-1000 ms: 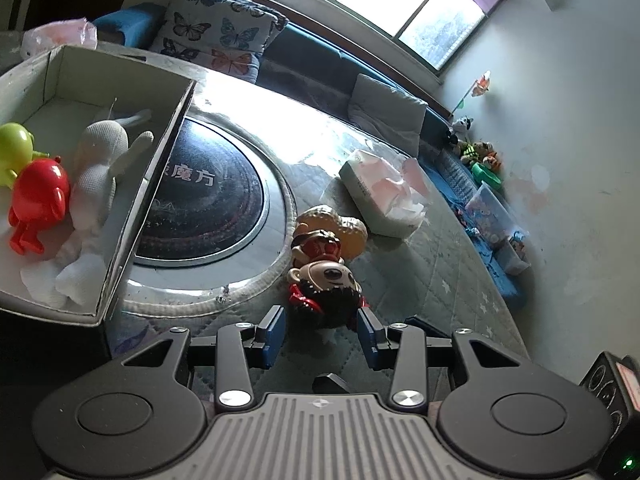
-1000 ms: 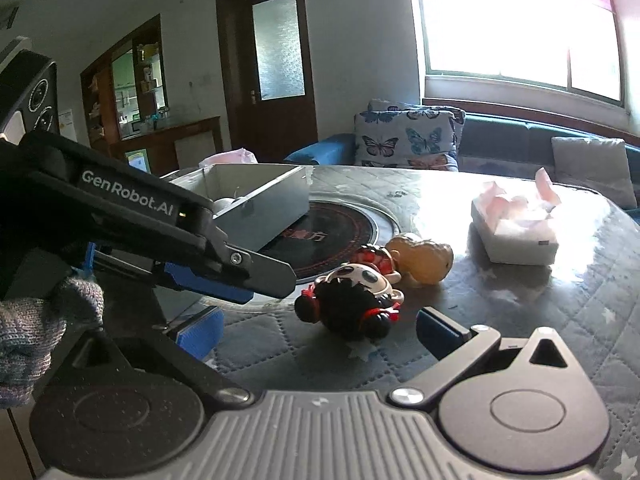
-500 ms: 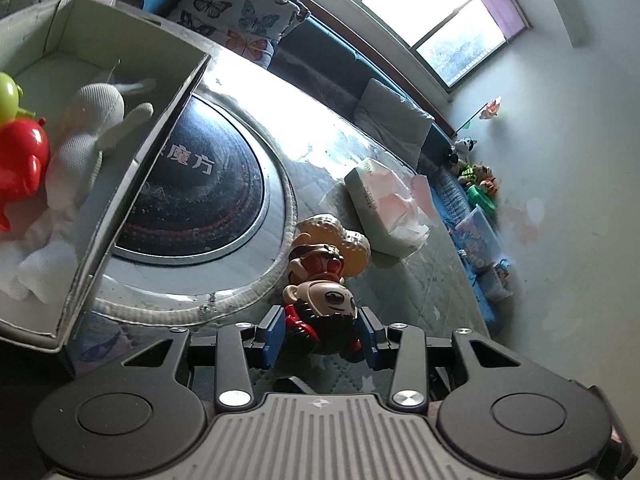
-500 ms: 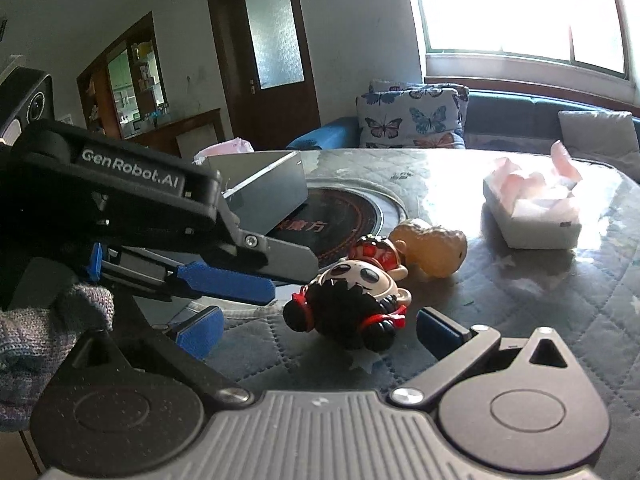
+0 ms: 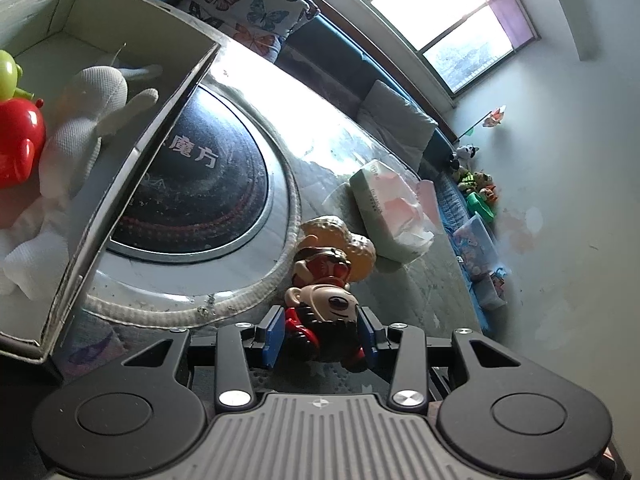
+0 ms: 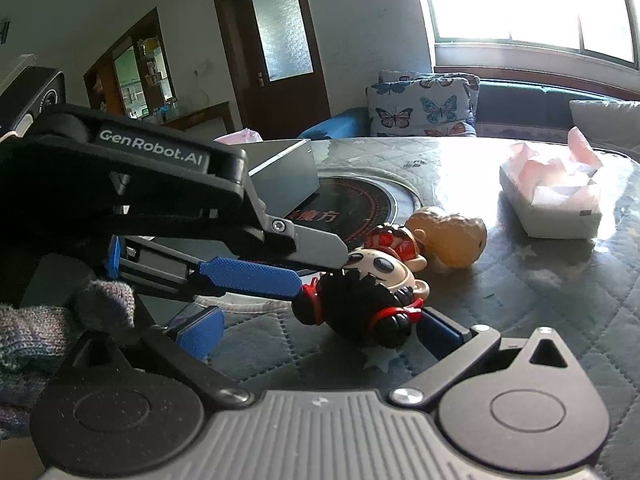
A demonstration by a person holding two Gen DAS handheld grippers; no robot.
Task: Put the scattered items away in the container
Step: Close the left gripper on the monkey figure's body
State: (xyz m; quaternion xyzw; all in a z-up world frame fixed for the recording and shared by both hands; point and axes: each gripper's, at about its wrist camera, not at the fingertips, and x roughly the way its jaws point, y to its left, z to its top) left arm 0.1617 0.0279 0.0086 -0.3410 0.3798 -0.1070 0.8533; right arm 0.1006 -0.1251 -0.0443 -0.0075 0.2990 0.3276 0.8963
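box (image 5: 120,184): red toy (image 5: 16,140), white plush (image 5: 88,112) (green toy (image 5: 8,76) behind) | table (image 5: 400,292): doll (image 5: 328,316)

A quilted grey bench (image 6: 560,300) is carrying a round black inset plate (image 5: 200,184) with white Chinese characters. A tissue box (image 6: 550,204) with pink tissues is sitting toward the bench's far edge. Beyond, a butterfly-print cushion (image 6: 424,108) is leaning on a blue sofa (image 6: 520,100) under a bright window (image 6: 528,4). A dark wooden door (image 6: 276,44) is standing shut.

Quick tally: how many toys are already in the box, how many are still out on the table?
In the grey cardboard box: 3 (green plastic toy, red plastic toy, white knitted doll)
On the table: 3 (black-haired doll, red-dressed doll, tan peanut toy)
Total: 6
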